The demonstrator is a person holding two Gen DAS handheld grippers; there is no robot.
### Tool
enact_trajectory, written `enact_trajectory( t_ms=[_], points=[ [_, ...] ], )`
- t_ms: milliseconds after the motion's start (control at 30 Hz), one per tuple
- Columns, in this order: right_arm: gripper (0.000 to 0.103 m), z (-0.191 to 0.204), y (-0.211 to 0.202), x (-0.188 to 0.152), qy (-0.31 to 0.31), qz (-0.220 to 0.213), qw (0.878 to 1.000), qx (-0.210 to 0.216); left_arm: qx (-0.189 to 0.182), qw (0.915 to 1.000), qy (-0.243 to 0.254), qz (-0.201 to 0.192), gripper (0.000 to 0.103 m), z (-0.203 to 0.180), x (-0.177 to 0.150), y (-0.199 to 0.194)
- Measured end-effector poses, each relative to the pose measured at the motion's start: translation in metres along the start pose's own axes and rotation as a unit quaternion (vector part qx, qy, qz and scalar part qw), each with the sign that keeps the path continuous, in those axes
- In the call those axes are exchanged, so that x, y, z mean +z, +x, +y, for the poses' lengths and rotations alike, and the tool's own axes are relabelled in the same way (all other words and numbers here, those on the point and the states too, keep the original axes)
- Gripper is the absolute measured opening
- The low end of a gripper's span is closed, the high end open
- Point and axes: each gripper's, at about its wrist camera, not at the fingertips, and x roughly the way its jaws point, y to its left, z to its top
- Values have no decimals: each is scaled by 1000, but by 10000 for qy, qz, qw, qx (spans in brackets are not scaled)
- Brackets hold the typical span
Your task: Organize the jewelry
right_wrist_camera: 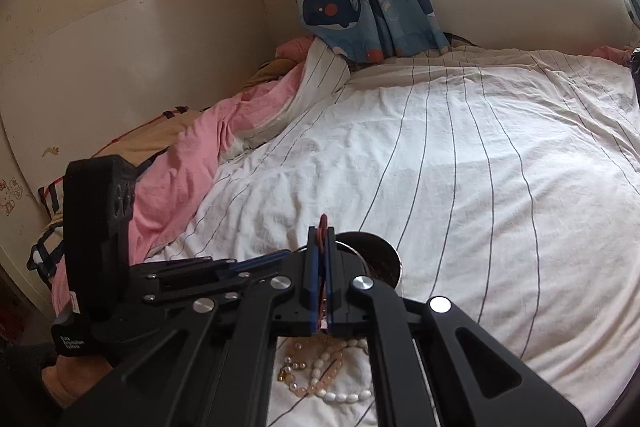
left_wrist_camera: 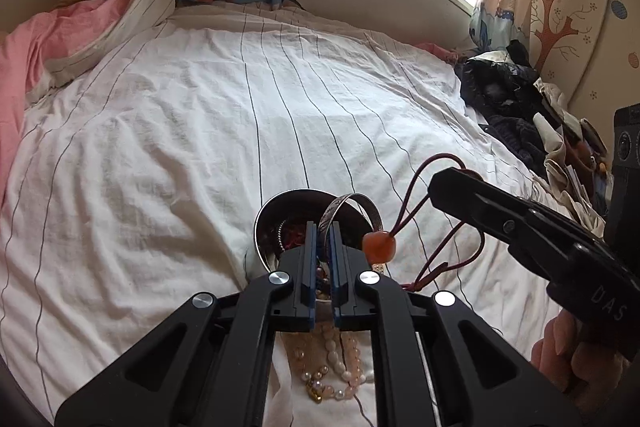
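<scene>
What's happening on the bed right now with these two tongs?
A person is sorting jewelry on a striped bedsheet. The left tongs are shut on a silver bangle above a round metal bowl that already holds some pieces. The right tongs are shut on a dark red cord with an orange bead dangling. Pearl and pink bead strands lie on the sheet.

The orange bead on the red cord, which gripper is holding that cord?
Right. The right gripper pinches the red cord above the orange bead, which hangs from it. The left gripper is beside the bead, shut on the silver bangle instead.
</scene>
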Motion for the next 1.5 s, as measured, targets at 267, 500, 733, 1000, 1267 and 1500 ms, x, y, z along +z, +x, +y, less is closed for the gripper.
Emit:
enact_trajectory(
  t_ms=[267,500,733,1000,1267,1500],
  points=[
    [35,-28,61,-10,390,863,9945,-437,638,9970,118,415,49,15,-5,16],
    [40,-33,32,-21,446,648,9948,-646,778,9957,433,236,51,6,-26,-24],
    [40,-39,28,-48,563,1275,9857,-951,-405,9961,507,594,51,-6,-55,-32],
    [40,-39,20,-60,447,1431,9825,-1103,15,9909,336,1303,46,10,-82,-2],
    [40,-19,58,-86,-509,2150,9657,-1364,316,9923,638,1014,46,1,-75,-8],
    [40,-29,29,-97,-953,2450,9474,-1824,248,9910,813,1034,43,-14,-72,7]
  ],
)
